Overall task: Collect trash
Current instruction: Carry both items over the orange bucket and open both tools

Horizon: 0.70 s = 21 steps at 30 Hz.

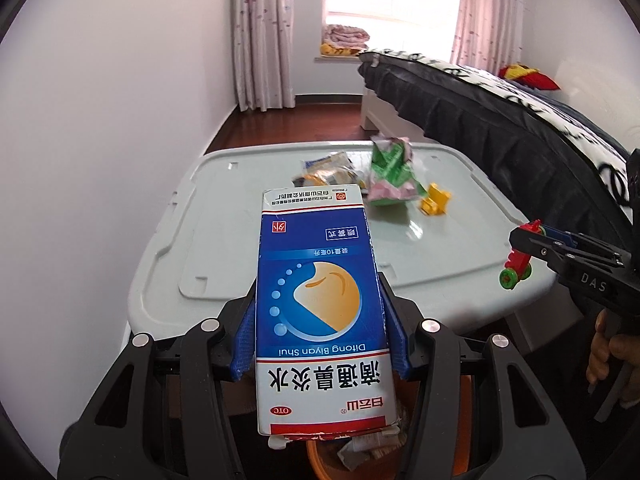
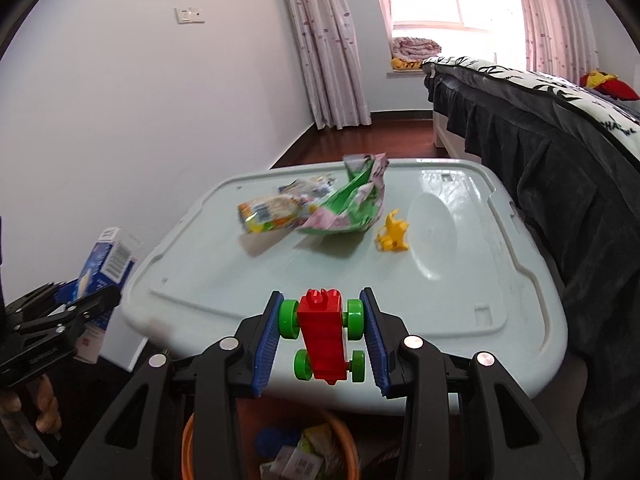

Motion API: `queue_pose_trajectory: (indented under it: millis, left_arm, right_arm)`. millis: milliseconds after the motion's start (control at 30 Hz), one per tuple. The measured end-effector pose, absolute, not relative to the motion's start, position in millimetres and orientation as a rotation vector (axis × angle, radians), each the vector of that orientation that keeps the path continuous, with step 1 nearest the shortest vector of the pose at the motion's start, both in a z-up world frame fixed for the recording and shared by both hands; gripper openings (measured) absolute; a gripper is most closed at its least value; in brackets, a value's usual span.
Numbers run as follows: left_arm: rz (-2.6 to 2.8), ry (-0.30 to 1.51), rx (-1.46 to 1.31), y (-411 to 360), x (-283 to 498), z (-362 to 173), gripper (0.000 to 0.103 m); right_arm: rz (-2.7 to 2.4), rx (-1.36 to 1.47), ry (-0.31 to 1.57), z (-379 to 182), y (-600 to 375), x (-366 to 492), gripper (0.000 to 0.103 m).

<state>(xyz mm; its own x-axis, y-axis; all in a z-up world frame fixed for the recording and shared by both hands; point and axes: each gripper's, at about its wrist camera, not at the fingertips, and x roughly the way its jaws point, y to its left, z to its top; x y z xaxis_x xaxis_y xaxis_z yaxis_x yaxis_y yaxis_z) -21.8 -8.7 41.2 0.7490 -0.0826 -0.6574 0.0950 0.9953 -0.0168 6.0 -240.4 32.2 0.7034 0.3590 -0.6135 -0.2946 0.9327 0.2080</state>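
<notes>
My left gripper (image 1: 320, 304) is shut on a blue and white medicine box (image 1: 320, 312), held above the near edge of the pale storage lid (image 1: 224, 240). My right gripper (image 2: 322, 320) is shut on a red toy car with green wheels (image 2: 322, 336), pads pressing its wheels. On the lid lie a crumpled green and pink wrapper (image 2: 352, 208), an orange snack wrapper (image 2: 272, 212) and a small yellow toy (image 2: 394, 236). The left view shows the right gripper (image 1: 524, 252) with the toy car (image 1: 518, 268); the right view shows the medicine box (image 2: 104, 264) in the left gripper (image 2: 96, 300).
An orange bin (image 2: 344, 436) holding scraps stands below both grippers, in front of the lid. A bed with a dark skirt (image 2: 560, 184) runs along the right. A white wall lies to the left, curtains and a window behind. A hand (image 1: 612, 356) holds the right gripper's handle.
</notes>
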Motion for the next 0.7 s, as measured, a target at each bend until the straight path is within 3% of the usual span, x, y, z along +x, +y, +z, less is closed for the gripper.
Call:
queue_pose_trajectory:
  millis: [700]
  left_arm:
    - [-0.201,0.943,0.054,-23.2,-87.3,-24.3,0.051]
  right_arm:
    - [0.411,0.15,0.821,11.2,-230.3,-88.1,0.039]
